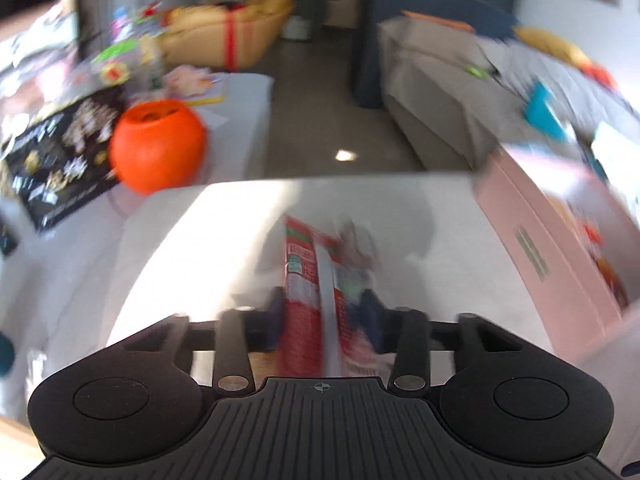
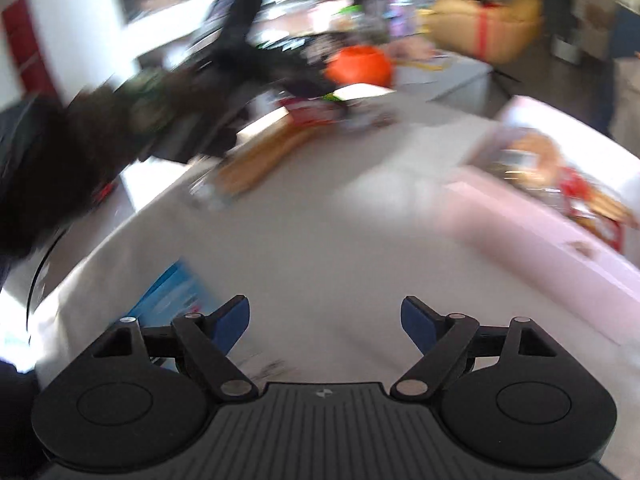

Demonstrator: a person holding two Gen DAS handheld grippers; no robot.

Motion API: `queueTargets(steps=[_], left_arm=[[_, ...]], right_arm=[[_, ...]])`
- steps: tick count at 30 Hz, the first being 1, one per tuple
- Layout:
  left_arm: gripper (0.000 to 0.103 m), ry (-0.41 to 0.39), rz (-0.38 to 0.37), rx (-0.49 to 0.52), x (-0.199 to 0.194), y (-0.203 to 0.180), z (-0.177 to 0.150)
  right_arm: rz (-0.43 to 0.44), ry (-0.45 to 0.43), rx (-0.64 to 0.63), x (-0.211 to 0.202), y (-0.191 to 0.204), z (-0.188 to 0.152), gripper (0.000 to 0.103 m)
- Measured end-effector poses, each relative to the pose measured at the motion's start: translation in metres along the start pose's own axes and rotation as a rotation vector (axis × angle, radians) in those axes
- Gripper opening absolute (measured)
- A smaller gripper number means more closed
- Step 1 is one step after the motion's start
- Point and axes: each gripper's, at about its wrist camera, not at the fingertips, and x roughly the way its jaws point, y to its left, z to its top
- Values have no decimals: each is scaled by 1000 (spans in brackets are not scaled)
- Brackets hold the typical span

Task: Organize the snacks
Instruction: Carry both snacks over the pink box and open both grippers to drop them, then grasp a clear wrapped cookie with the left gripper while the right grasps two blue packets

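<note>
Between the left tool's (image 1: pixel 326 312) closed-in fingers sits a gripped red snack packet (image 1: pixel 308 280); the right tool (image 2: pixel 325 322) gapes empty above the white surface (image 2: pixel 320 220).

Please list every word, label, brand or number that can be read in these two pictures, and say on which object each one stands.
No text can be read; both views are blurred.
Red snack packet between the left gripper's fingers: printed panels, too blurred to read.
Black box beside the orange bowl: white and gold print, unreadable.
Pink box: a grey label strip, unreadable.
Blue packet near the right gripper: print too blurred.
</note>
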Motion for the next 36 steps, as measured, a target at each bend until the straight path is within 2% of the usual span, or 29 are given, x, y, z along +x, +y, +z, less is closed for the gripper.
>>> queueTargets(steps=[2, 4, 8, 14, 18, 21, 23, 26, 30, 32, 34, 36], left_arm=[[39, -7, -8, 49, -6, -17, -11], [39, -1, -59, 51, -13, -29, -20], [36, 3, -147, 63, -26, -48, -40], [32, 36, -287, 34, -45, -63, -69], [30, 61, -353, -6, -52, -61, -82], [30, 66, -340, -27, -59, -56, -88], [31, 56, -298, -36, -64, -52, -87], [31, 38, -244, -52, -68, -45, -83], [31, 30, -228, -81, -71, -37, -84], [31, 21, -218, -98, -73, -34, -85], [31, 3, -206, -120, -76, -32, -86], [31, -15, -192, -139, -79, -29, -86]], right_arm=[[35, 30, -20, 9, 14, -5, 85], [52, 55, -38, 18, 25, -9, 85], [64, 52, -25, 22, 26, -6, 90], [38, 36, 3, 8, 18, -15, 90], [63, 35, -76, -2, 28, -23, 91], [67, 39, -194, 0, 47, -24, 94], [48, 14, -257, 4, 57, -21, 98], [39, -9, -282, 16, 62, -10, 99], [149, 10, -259, 31, 67, 6, 99], [210, 51, -271, 42, 76, 10, 99], [220, 77, -284, 52, 81, 9, 100], [208, 57, -306, 50, 83, 5, 102]])
